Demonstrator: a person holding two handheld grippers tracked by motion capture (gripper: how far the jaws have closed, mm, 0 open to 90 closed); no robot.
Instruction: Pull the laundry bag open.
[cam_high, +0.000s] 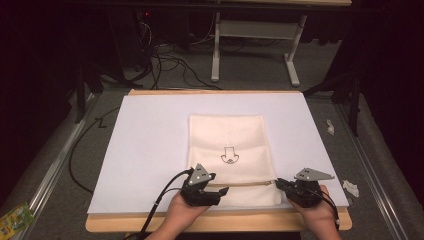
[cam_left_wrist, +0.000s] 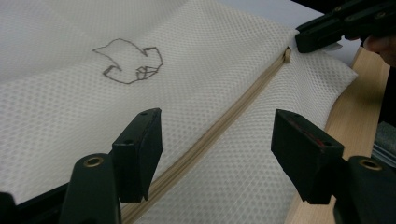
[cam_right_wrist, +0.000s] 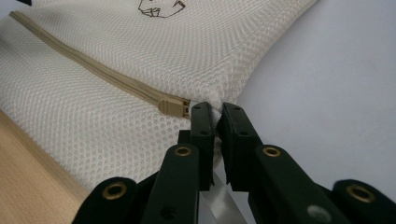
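We see a cream mesh bag (cam_high: 230, 150) lying flat on the white sheet (cam_high: 145, 145) that covers the wooden desk (cam_high: 215, 222), set a little toward the desk's near edge and roughly midway between its left and right edges. A small dark line drawing (cam_high: 230, 157) marks the middle of the bag, and a tan zipper (cam_high: 250, 184) runs across it close to the bag's near edge, parallel to the near edge of the desk. In the high view our left gripper (cam_high: 220, 191) sits over the near left part of the bag, held in the left hand (cam_high: 182, 212), its cable (cam_high: 157, 200) trailing off toward the near edge. In the left gripper view its jaws stand spread wide apart above the mesh, with the zipper line passing between them and nothing caught in them. Our right gripper (cam_high: 278, 183) is at the bag's right edge, held in the right hand (cam_high: 320, 217) near the desk's near right corner. In the right gripper view (cam_right_wrist: 217, 116) its jaws are pressed together on a fold of mesh at the bag's right edge, just beside the tan zipper pull (cam_right_wrist: 173, 107), which sits at that end of the zipper. The far part of the bag lies smooth and untouched.
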